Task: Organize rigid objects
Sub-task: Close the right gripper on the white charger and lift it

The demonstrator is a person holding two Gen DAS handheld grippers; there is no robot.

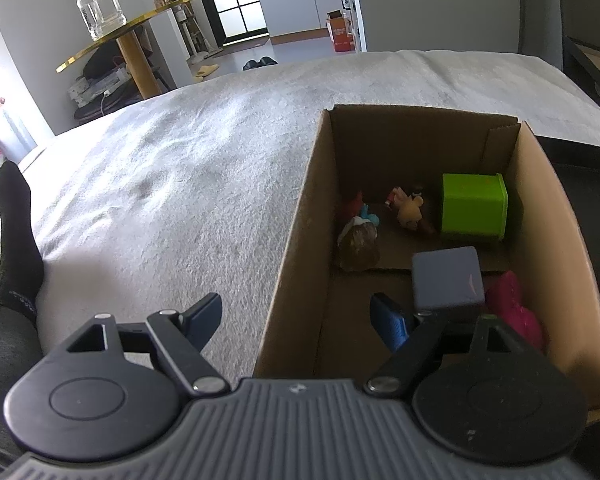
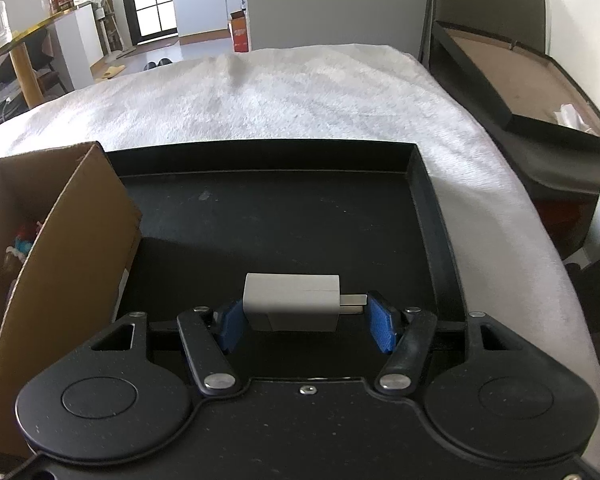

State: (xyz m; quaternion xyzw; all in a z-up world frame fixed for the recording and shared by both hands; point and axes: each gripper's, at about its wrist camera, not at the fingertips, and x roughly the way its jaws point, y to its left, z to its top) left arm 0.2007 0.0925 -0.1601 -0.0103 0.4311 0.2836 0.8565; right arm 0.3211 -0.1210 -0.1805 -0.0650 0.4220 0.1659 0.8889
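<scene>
A cardboard box [image 1: 296, 216] sits on a grey blanket; it also shows in the right wrist view [image 2: 72, 216]. Inside lie a green cube [image 1: 474, 206], small figurines [image 1: 410, 208], a brown lump [image 1: 358, 246], a grey-blue cube [image 1: 446, 278] and a pink toy [image 1: 516, 312]. My left gripper [image 1: 300, 316] is open and empty, straddling the box's left wall. My right gripper [image 2: 306, 320] is over a black tray [image 2: 424, 188], its blue pads [image 2: 382, 326] shut on a white plug charger [image 2: 292, 300], left pad on its body, right pad at its prongs.
A socked foot and leg [image 1: 14, 240] rest on the blanket at the left. A gold side table with a glass jar [image 1: 100, 8] stands beyond the bed. A dark open case [image 2: 512, 76] lies at the bed's right side.
</scene>
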